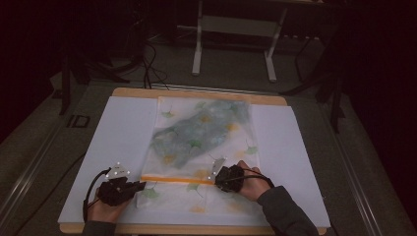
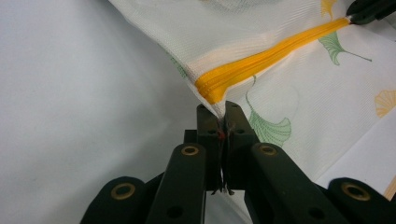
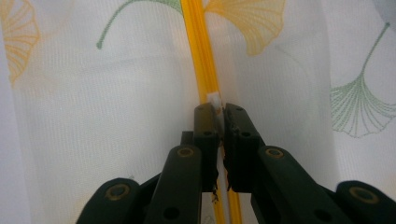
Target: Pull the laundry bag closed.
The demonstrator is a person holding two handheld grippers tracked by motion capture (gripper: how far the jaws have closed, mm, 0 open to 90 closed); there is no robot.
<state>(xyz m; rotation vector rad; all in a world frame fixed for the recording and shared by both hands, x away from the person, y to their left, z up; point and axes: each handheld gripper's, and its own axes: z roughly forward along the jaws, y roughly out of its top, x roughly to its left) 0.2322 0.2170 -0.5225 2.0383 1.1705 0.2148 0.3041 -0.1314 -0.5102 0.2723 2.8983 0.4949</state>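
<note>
A white mesh bag (image 1: 201, 132) printed with ginkgo leaves lies flat on the white board (image 1: 123, 132), with blue-green cloth (image 1: 196, 130) inside it. An orange zipper (image 1: 177, 179) runs across its near end. My left gripper (image 1: 142, 185) is shut on the bag's corner at the zipper's left end; in the left gripper view the jaws (image 2: 222, 109) pinch the mesh just below the zipper (image 2: 261, 60). My right gripper (image 1: 215, 181) is shut on the white zipper pull (image 3: 214, 99) at the zipper's (image 3: 198, 46) right end.
The board rests on a wooden table whose edge (image 1: 196, 93) shows at the far side. Beyond it stands a white metal frame (image 1: 236, 29) on a dark floor with cables (image 1: 152, 69). White board lies bare on both sides of the bag.
</note>
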